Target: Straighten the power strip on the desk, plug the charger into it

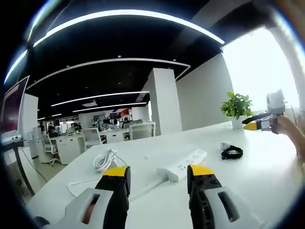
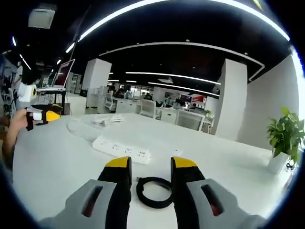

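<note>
A white power strip point(image 1: 183, 164) lies at an angle on the white desk point(image 1: 267, 176), just beyond my left gripper point(image 1: 159, 174), whose jaws stand open with nothing between them. Its white cord runs to a loose coil point(image 1: 105, 160) further left. A black coiled charger cable point(image 1: 232, 152) rests to the right of the strip. In the right gripper view the same black coil point(image 2: 153, 191) lies on the desk just below and between the jaws of my open right gripper point(image 2: 151, 167), untouched. The power strip point(image 2: 121, 149) is beyond it to the left.
A potted plant point(image 1: 237, 107) stands at the desk's far edge, seen again at the right point(image 2: 286, 138). The right gripper point(image 1: 259, 125) hovers in a hand at the right; the left gripper point(image 2: 43, 116) shows at far left. Office desks and chairs point(image 1: 71, 143) stand behind.
</note>
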